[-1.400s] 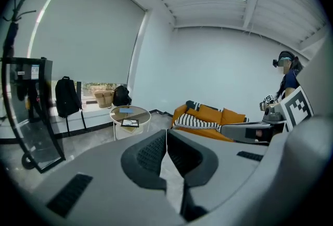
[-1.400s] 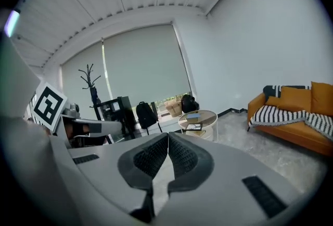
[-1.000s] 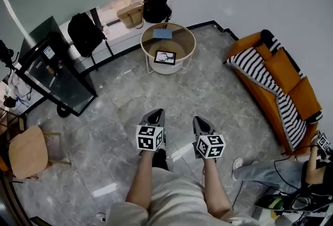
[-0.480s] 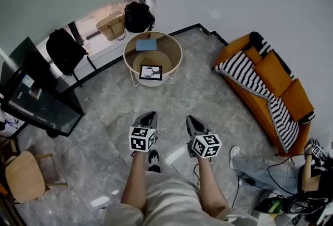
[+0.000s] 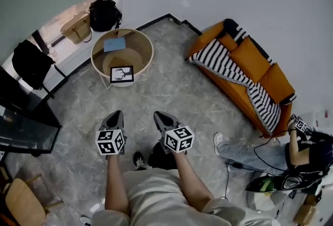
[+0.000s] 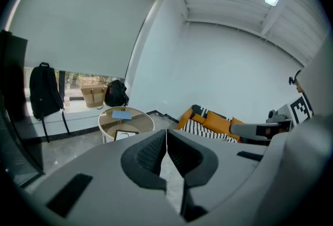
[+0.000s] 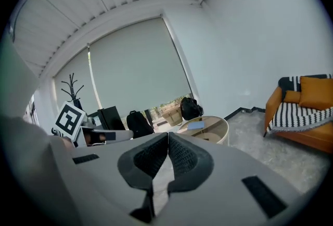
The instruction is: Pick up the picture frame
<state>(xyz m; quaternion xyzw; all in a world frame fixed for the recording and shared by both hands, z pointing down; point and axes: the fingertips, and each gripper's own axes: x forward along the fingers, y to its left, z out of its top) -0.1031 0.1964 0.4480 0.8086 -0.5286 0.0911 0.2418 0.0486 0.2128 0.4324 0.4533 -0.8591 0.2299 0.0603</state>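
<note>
The picture frame (image 5: 122, 74), black-edged with a white print, lies on the near part of a round glass-topped side table (image 5: 143, 41). It also shows small in the left gripper view as the picture frame (image 6: 125, 134). My left gripper (image 5: 115, 114) and right gripper (image 5: 157, 116) hang side by side over the grey floor, well short of the table. Both are shut with their pads touching and nothing between them. In the left gripper view my left gripper (image 6: 166, 132) points toward the table; in the right gripper view my right gripper (image 7: 167, 136) does likewise.
A blue book (image 5: 114, 44) lies on the table's far side. An orange sofa (image 5: 270, 82) with a striped blanket lines the right wall. A seated person's legs (image 5: 244, 152) and cables lie at lower right. Black bags (image 5: 104, 14), a tan basket (image 5: 77, 26) and a dark cabinet (image 5: 21, 126) stand at left.
The view has swung so the table and frame slid left and lower in the head view, and the sofa came toward the middle. Both grippers stay shut, side by side.
</note>
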